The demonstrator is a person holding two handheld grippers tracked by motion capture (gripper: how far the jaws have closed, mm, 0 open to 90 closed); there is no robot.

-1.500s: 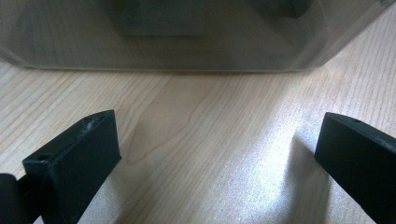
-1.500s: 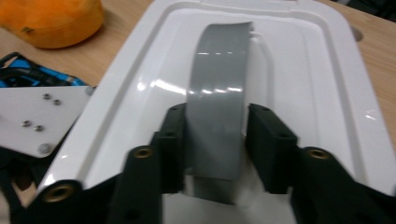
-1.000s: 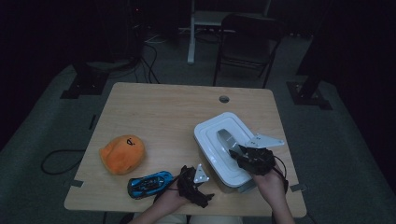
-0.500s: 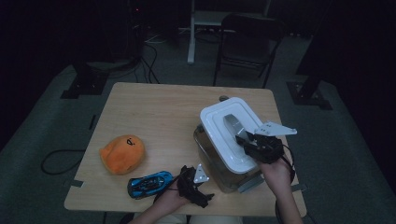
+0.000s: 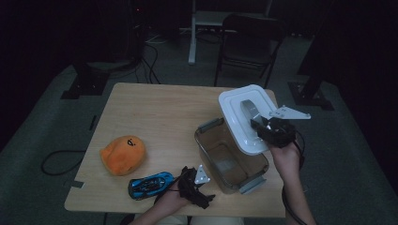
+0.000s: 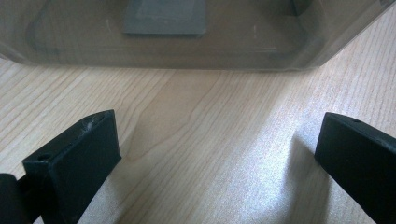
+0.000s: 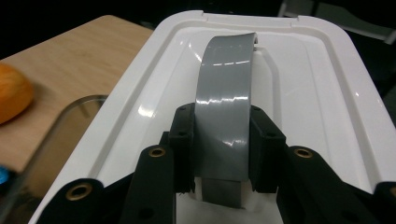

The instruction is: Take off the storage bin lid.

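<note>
My right gripper (image 5: 261,125) (image 7: 221,140) is shut on the grey handle (image 7: 225,114) of a white lid (image 5: 244,115) (image 7: 303,84). It holds the lid tilted in the air, above and to the right of a clear plastic bin (image 5: 230,157). The bin stands uncovered on the wooden table (image 5: 159,117). My left gripper (image 5: 191,183) (image 6: 215,158) rests open on the table near the front edge, with bare wood between its jaws. Just ahead of it is the bin's clear wall (image 6: 187,32).
An orange plush toy (image 5: 123,154) (image 7: 11,91) lies at the table's left. A blue toy car (image 5: 151,184) sits by the front edge, just left of my left gripper. A folding chair (image 5: 248,37) stands beyond the table's far side.
My right gripper has lifted the lid off the bin and carried it up and to the right, tilting it. The bin now stands uncovered. The left gripper has not moved.
</note>
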